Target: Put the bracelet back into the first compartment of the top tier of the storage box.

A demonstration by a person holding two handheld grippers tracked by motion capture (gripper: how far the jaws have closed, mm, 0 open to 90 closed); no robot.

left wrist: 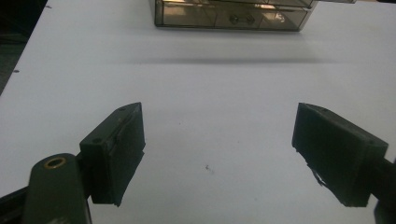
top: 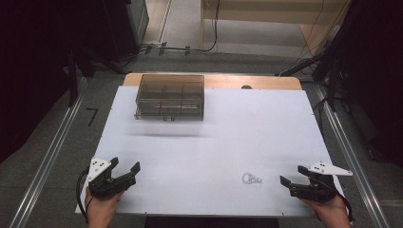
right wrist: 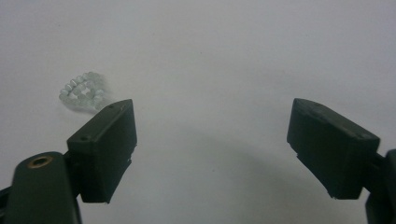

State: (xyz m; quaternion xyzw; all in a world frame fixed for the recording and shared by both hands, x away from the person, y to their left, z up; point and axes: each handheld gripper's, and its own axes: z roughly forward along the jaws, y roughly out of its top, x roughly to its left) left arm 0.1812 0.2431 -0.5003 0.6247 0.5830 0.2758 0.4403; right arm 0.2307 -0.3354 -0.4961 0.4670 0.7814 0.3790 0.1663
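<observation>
A small loop of pale, clear beads (top: 250,179) lies on the white table sheet (top: 214,137) near the front, right of centre. My right gripper (top: 291,174) rests a little to its right, open, with nothing between its jaws. In the right gripper view the beads (right wrist: 83,91) lie just beyond the left jaw, outside the gap of the right gripper (right wrist: 212,135). My left gripper (top: 125,164) sits at the front left corner, open and empty. The left gripper view looks past the left gripper (left wrist: 219,135) over bare white sheet.
A smoky clear box with several compartments (top: 170,96) stands at the back left of the table; its front face (left wrist: 231,14) sits at the top of the left gripper view. Metal floor rails (top: 47,161) flank the table. Dark stands and cables stand behind.
</observation>
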